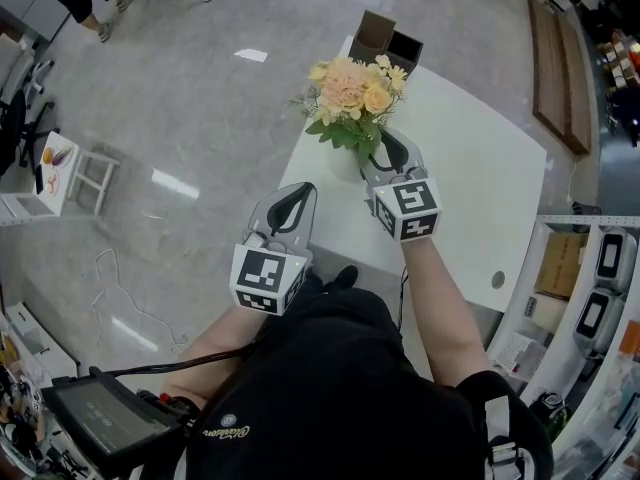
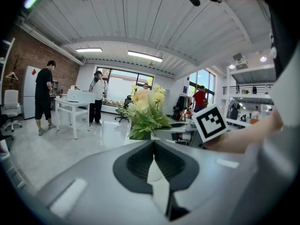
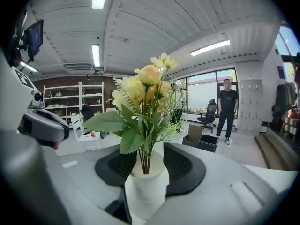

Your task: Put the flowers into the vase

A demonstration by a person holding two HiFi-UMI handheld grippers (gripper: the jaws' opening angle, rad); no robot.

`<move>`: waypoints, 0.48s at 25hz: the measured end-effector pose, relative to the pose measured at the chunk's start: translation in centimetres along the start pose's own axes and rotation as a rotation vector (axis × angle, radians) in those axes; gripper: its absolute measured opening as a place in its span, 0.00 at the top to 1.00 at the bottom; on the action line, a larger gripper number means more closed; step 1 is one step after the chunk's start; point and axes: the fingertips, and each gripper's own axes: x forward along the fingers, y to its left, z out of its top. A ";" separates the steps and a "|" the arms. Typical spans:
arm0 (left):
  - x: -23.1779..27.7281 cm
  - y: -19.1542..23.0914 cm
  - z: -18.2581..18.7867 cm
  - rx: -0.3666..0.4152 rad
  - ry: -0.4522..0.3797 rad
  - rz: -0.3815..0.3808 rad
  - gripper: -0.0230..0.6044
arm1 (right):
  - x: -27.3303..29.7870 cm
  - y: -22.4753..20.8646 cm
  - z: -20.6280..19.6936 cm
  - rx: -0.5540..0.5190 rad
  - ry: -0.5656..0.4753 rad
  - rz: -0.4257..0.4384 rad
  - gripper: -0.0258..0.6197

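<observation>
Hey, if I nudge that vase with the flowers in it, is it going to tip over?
Probably tippy: the vase is narrow and the flowers spread wide above it. It looks smooth, so it may slide on the table first.

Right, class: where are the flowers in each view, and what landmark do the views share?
Head view: flowers top centre, on the table.
Left gripper view: centre, beyond the left gripper.
Right gripper view: centre, in the vase between the right gripper's tongs.
Shared landmark: the right gripper beside them.
</observation>
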 end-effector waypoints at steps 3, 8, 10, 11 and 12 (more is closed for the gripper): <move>0.1 0.0 0.0 -0.002 0.001 0.000 0.95 | -0.2 -0.1 -0.1 0.005 -0.003 -0.004 0.68; 0.2 -0.3 0.3 0.002 -0.003 -0.005 0.95 | -0.7 -0.1 -0.1 0.012 -0.009 -0.003 0.68; 0.3 -0.4 0.3 0.002 -0.002 -0.008 0.95 | -0.9 -0.1 -0.1 0.024 -0.010 0.000 0.68; 0.3 -0.5 0.3 0.003 -0.002 -0.010 0.95 | -1.0 -0.1 -0.2 0.028 -0.011 0.004 0.68; 0.3 -0.5 0.4 0.003 -0.001 -0.011 0.95 | -1.1 -0.1 -0.2 0.030 -0.012 0.007 0.68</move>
